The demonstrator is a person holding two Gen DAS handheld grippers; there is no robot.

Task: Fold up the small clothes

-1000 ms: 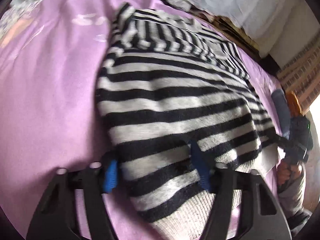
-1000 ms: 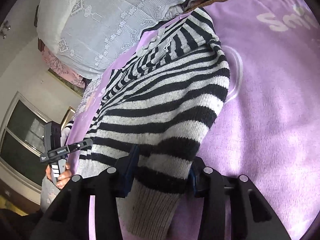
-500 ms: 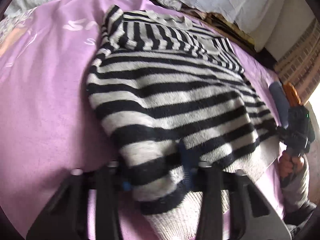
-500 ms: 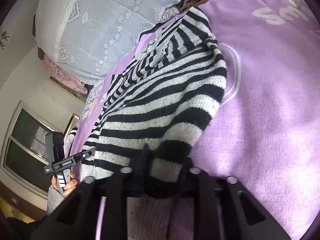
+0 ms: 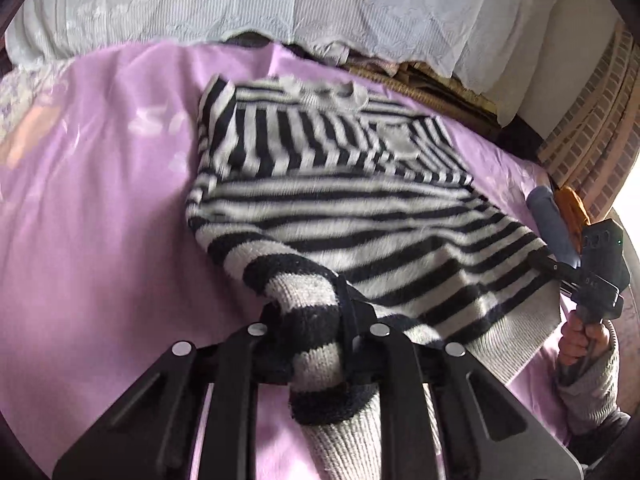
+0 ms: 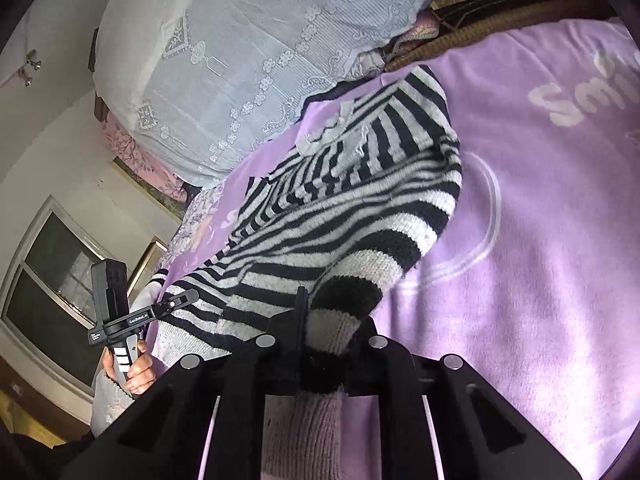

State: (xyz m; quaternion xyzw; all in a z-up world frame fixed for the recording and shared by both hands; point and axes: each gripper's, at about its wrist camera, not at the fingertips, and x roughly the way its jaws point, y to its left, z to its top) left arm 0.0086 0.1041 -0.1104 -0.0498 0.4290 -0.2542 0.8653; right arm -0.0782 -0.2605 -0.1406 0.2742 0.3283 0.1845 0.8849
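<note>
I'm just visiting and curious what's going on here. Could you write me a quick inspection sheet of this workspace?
Surface: purple blanket with pale lettering, spread over a bed.
Job's things: striped sweater, black and white, lying on the blanket, its near hem corners bunched and raised.
Clutter: nothing seen on the blanket.
Grippers: left gripper shut on one hem corner; right gripper shut on the other.
Cables: nothing seen.
Surroundings: white lace cloth behind the bed, window to the side, brick wall.

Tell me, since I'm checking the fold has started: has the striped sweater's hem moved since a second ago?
Yes. The hem, pinched in the left tongs, has lifted off the purple blanket and bunched up.
</note>
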